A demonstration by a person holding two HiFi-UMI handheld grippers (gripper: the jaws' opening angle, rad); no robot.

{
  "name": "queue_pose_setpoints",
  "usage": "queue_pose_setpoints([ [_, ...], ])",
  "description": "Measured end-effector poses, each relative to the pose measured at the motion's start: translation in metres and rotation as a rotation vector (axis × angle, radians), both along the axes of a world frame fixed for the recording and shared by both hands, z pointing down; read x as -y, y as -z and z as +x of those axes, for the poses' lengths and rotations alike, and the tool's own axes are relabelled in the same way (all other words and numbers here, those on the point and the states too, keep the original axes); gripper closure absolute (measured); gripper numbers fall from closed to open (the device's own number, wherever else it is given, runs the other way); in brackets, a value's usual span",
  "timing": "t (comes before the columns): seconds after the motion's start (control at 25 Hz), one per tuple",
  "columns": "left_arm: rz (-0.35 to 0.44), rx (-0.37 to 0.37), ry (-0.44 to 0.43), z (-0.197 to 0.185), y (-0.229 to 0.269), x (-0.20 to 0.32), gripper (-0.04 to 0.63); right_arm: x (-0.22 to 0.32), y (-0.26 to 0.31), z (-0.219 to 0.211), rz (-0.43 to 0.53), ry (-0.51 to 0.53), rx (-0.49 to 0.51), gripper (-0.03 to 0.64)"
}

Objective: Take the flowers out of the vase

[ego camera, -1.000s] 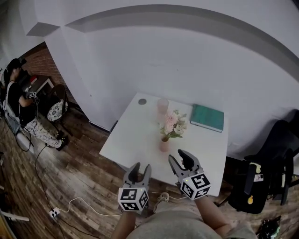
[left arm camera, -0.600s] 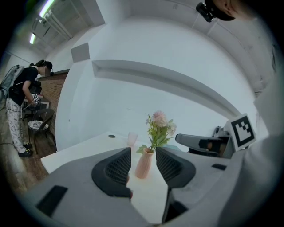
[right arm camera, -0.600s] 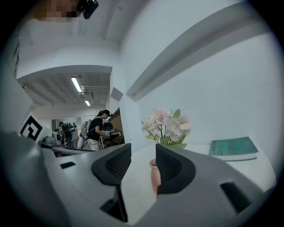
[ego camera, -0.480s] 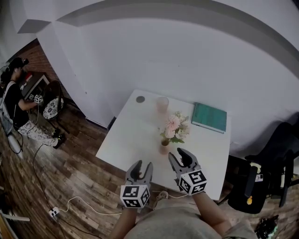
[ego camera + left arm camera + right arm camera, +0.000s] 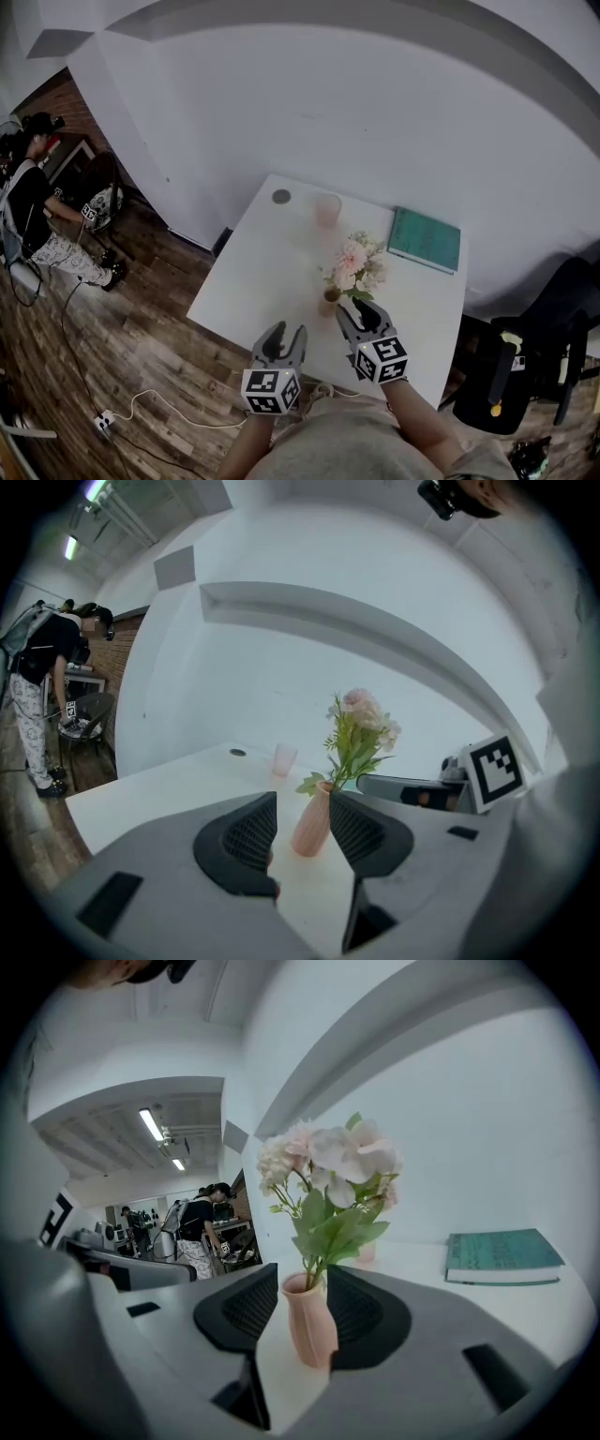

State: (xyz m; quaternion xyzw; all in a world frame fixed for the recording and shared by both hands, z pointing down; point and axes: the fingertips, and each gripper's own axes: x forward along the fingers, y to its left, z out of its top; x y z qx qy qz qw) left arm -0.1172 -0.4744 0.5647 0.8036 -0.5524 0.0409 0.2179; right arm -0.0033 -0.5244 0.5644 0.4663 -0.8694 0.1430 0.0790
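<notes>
Where the right tongs [image 5: 359,315] gape, the vase [image 5: 312,1330] of flowers [image 5: 328,1162] stands between them.

Table [image 5: 262,272] top was smooth white, matt w/ a faint sheen. Vase [image 5: 312,1326] was pale pink & matt w/ shallow vertical ribs; ceramic or plastic, couldn't tell. Flowers [image 5: 328,1162] had soft, cloth-like petals & leaves. Book [image 5: 424,240] had a matt teal cover. Cup [image 5: 326,210] was pink & smooth, looked like plastic. Floor [image 5: 141,347] was wood planks, semi-gloss. Left gripper [image 5: 284,333] & right gripper [image 5: 359,314] had matt grey plastic bodies; pads [image 5: 253,832] were black, fine-ribbed, rubbery-looking. Wall [image 5: 328,112] was plain matt white.
</notes>
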Motion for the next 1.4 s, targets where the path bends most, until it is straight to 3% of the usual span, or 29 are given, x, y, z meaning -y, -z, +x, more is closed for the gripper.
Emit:
queue_pose_setpoints([
  [0.76,-0.049,-0.002,-0.009,0.007,-0.020,0.027,0.430,0.045,-0.017,-0.014,-0.039,0.022,0.015,0.488],
  [1.0,-0.051,-0.005,-0.003,0.009,-0.021,0.026,0.431,0.045,-0.017,-0.018,-0.030,0.034,-0.005,0.545],
  [1.4,-0.050,-0.006,0.009,0.007,-0.016,0.013,0.431,0.039,-0.012,-0.019,-0.008,0.042,-0.034,0.565],
])
